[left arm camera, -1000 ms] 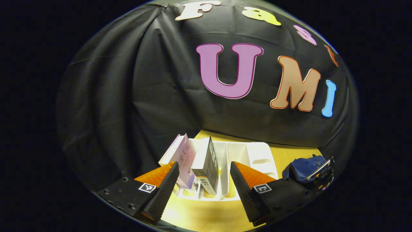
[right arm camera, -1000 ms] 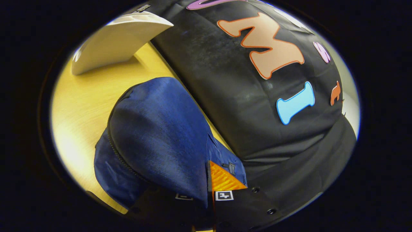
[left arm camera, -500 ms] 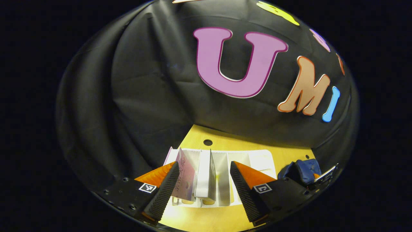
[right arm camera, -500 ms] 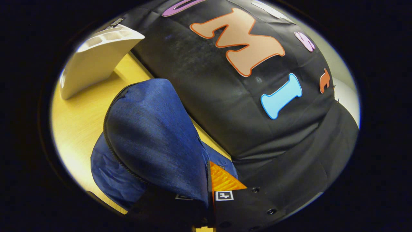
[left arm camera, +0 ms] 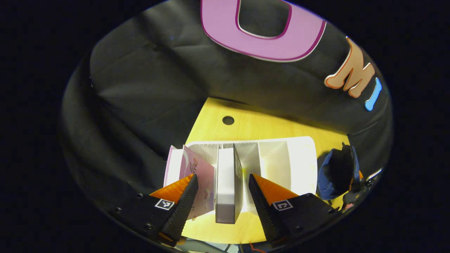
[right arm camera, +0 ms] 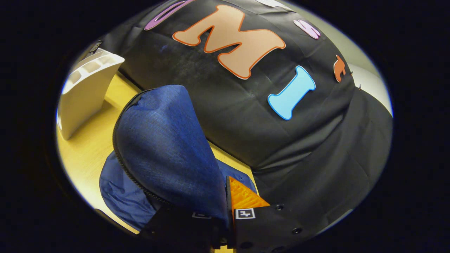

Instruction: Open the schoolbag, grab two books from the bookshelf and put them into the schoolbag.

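Clearance first: my left gripper (left arm camera: 222, 200) hangs over the near side of the white bookshelf (left arm camera: 299, 158), jaws spread wide, with the thick grey-edged book (left arm camera: 226, 186) standing between them and touching neither finger. Beside it, the pink book (left arm camera: 198, 179) leans in the leftmost slot, just behind my left-hand finger. The remaining slots toward the right end of the bookshelf stand open. Beyond the bookshelf, bare yellow table (left arm camera: 253, 126) runs to its far edge at the black cloth wall (left arm camera: 147, 91).

My right gripper (right arm camera: 225, 211) is pressed together on a fold of the blue schoolbag (right arm camera: 165, 151), holding its flap raised. In the left gripper view the schoolbag sits by the table's right edge, just beside the bookshelf, mouth dark and open.
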`<state>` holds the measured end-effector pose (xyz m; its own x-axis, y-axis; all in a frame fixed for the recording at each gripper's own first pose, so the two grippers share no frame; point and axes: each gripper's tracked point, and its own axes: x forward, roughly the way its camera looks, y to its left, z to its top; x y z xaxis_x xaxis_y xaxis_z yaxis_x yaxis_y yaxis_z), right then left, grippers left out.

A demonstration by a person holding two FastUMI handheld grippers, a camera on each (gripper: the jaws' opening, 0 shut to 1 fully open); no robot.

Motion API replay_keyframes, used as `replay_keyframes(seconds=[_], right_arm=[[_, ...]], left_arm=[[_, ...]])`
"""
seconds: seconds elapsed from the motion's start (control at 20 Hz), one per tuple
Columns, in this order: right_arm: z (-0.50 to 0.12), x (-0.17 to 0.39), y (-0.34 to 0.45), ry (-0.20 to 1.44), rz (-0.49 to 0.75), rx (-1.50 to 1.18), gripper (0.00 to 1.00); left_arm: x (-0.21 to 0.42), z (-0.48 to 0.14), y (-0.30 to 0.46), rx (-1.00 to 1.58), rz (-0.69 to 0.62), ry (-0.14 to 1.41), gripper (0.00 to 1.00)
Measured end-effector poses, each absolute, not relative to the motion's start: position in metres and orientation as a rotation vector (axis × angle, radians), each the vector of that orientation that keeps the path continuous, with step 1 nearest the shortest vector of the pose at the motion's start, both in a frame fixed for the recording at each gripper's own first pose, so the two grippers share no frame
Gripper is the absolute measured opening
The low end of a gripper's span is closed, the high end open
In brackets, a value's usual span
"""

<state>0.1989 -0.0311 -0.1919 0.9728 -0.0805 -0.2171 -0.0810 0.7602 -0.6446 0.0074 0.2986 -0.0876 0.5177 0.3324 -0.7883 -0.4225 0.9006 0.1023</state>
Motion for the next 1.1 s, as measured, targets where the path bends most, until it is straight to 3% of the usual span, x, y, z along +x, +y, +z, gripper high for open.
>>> replay_keyframes(seconds=[0.05, 0.25, 0.4, 0.45, 0.6, 0.65, 0.85, 1.1], right_arm=[[-0.192, 0.200, -0.031, 0.238, 0.000, -0.708, 0.07], [-0.192, 0.199, -0.030, 0.238, 0.003, -0.709, 0.07], [-0.188, 0.198, -0.034, 0.240, -0.007, -0.673, 0.07], [-0.187, 0.198, -0.035, 0.241, -0.009, -0.661, 0.07], [-0.186, 0.198, -0.037, 0.240, -0.010, -0.645, 0.07], [-0.186, 0.199, -0.038, 0.240, -0.009, -0.644, 0.07], [-0.186, 0.198, -0.037, 0.240, -0.004, -0.641, 0.07], [-0.186, 0.198, -0.038, 0.239, 0.004, -0.636, 0.07]], left_arm=[[0.008, -0.094, 0.299, -0.112, 0.447, 0.963, 0.87], [0.004, -0.120, 0.302, -0.123, 0.439, 1.104, 0.72], [0.014, -0.130, 0.299, -0.140, 0.421, 1.122, 0.70], [0.017, -0.134, 0.298, -0.147, 0.416, 1.130, 0.56], [0.023, -0.149, 0.295, -0.152, 0.399, 1.165, 0.60], [0.026, -0.154, 0.294, -0.153, 0.396, 1.178, 0.53], [0.032, -0.171, 0.289, -0.186, 0.396, 1.212, 0.42], [0.033, -0.187, 0.285, -0.221, 0.398, 1.254, 0.40]])
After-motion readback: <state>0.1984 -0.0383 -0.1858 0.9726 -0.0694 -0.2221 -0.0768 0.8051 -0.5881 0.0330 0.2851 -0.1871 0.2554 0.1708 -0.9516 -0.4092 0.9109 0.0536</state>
